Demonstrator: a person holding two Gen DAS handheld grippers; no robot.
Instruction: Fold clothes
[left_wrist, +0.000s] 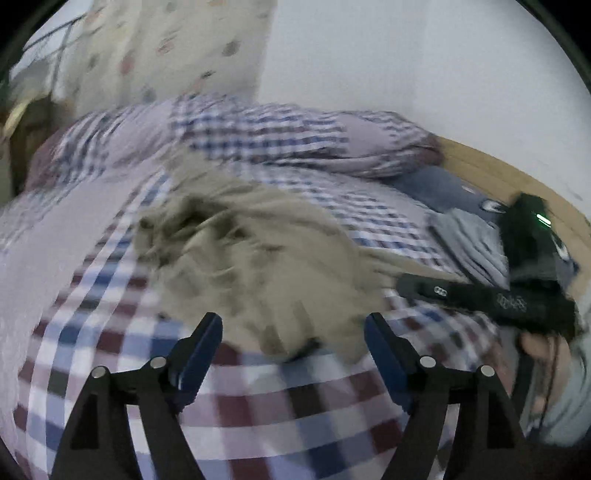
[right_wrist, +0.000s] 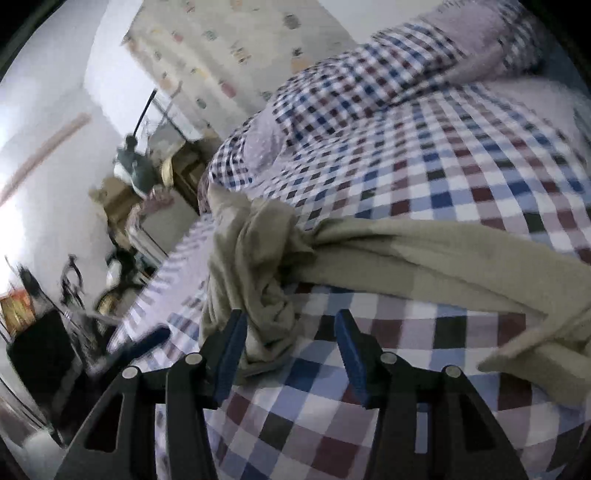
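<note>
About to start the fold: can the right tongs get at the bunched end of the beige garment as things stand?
Probably yes. The right tongs stand open with the bunched beige garment just ahead on the checked bedspread, a fold already near the left finger. Nothing lies between.

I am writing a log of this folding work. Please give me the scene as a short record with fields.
surface: checked bedsheet
garment: beige cloth, crumpled, not folded, lying on the bedsheet
left gripper: open, nothing held, cloth just ahead of it
right gripper: open, a bunch of cloth between the jaws, not pinched
other clothes: grey folded pile at the far side of the bed
picture quality: left view blurred
</note>
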